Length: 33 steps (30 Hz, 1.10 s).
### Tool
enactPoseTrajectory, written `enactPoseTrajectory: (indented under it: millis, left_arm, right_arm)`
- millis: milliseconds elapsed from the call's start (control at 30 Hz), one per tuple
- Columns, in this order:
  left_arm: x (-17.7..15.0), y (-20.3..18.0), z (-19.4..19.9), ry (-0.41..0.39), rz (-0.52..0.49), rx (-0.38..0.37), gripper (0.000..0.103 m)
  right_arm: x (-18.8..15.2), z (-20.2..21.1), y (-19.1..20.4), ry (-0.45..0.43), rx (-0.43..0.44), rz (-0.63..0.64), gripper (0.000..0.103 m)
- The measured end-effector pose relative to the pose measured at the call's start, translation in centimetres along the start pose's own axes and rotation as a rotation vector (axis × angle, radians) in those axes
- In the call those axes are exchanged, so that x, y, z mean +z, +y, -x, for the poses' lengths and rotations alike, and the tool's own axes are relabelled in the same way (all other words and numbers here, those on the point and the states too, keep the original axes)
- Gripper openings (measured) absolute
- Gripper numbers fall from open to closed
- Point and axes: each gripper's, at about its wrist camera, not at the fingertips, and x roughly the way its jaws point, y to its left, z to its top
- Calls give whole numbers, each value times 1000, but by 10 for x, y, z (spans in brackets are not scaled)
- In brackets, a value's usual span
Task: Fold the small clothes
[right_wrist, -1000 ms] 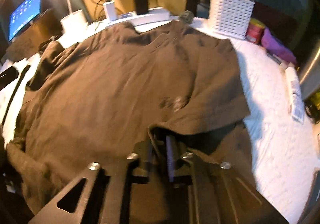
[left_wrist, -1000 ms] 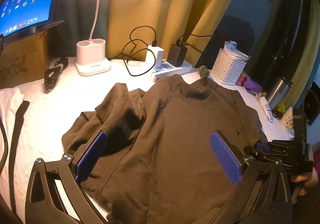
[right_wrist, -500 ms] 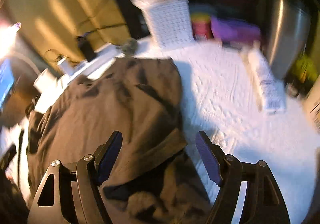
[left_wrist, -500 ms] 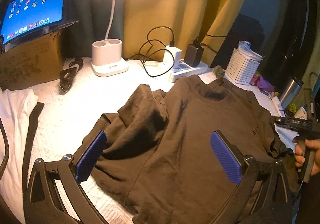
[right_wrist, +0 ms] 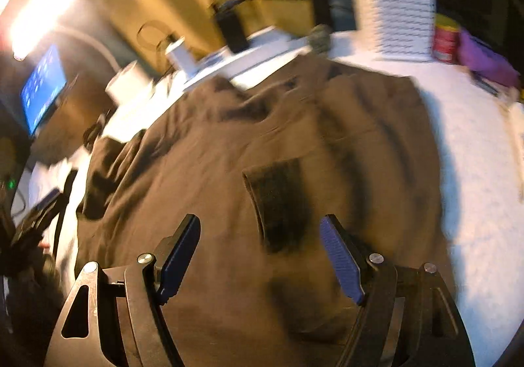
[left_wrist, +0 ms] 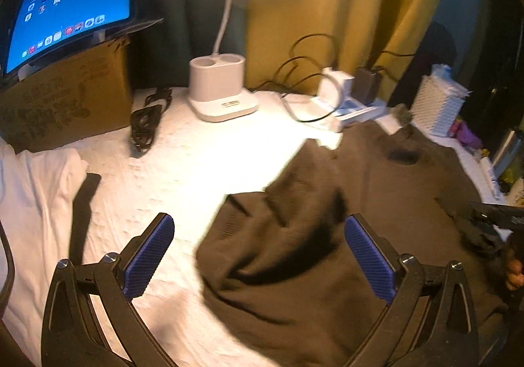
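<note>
A dark brown T-shirt (left_wrist: pixel 376 203) lies spread and rumpled on the white tablecloth (left_wrist: pixel 196 164); it fills the middle of the right wrist view (right_wrist: pixel 229 170). My left gripper (left_wrist: pixel 258 255) is open and empty, above the shirt's left edge. My right gripper (right_wrist: pixel 262 255) is open and empty, hovering over the shirt's lower part, where a sleeve opening (right_wrist: pixel 281 203) shows dark. The right gripper also shows at the right edge of the left wrist view (left_wrist: pixel 494 216).
A tablet (left_wrist: pixel 68 7) stands on a cardboard box (left_wrist: pixel 65 95) at back left. A lamp base (left_wrist: pixel 219 88), power strip with chargers (left_wrist: pixel 353 101) and white basket (left_wrist: pixel 439 105) line the back. A white garment (left_wrist: pixel 29 203) lies at left. A red can (right_wrist: pixel 445 39) stands by the basket.
My right gripper let go of the shirt's edge and opened, then swung back over the shirt. My left gripper shifted left, so the shirt sits more to its right.
</note>
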Motion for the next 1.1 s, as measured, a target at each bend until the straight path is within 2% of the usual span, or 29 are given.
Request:
enactPoseTrajectory:
  millis: [100,200,333,500,533,567,600,633,667,700,733,767,800,967,1100]
  left_arm:
    - [3,15,-14,19,1,-2,102]
    - [6,26,-33,66,4,-21,102]
    - [14,19,-52,108,-56,-121,102]
    - [25,-1,-61,94,-139,-243,99]
    - [26,-4,-67,112,-153,-244,89]
    - [24,-6,-75,144,-168,-230,72]
    - [22,-7,-82,170,-172,-219,63]
    - [21,-7,-81,145,-185,-199,54]
    - [20,-7,-80,149,-185,-191,38]
    - [20,-5,-79,149,-182,-177,29]
    - [20,0,-77,153,-164,-176,14]
    - [19,5,-76,154,-138,-186,7]
    - [19,12,-73,150,-108,-192,6]
    - [13,42,-45,76,-15,-121,5]
    - [12,58,-30,50,21,-80,5]
  right_arm:
    - [-3,7,16,-18,-2,43,78]
    - [-7,27,18,-57,-47,64,78]
    - [-14,53,9,-104,-122,48,78]
    - [-24,74,-16,-135,-186,-24,78]
    - [-26,76,-21,-136,-194,-38,78]
    - [-28,79,-25,-140,-200,-52,78]
    - [-29,81,-28,-143,-203,-58,78]
    - [-30,82,-30,-147,-206,-64,78]
    - [-31,83,-31,-149,-207,-68,78]
    - [-31,83,-32,-150,-207,-70,78]
    - [-32,84,-33,-150,-206,-71,78]
    - [-33,84,-34,-148,-204,-71,78]
    - [-33,83,-34,-147,-201,-70,78]
    - [-32,79,-32,-141,-186,-63,78]
    - [-31,78,-30,-142,-175,-48,78]
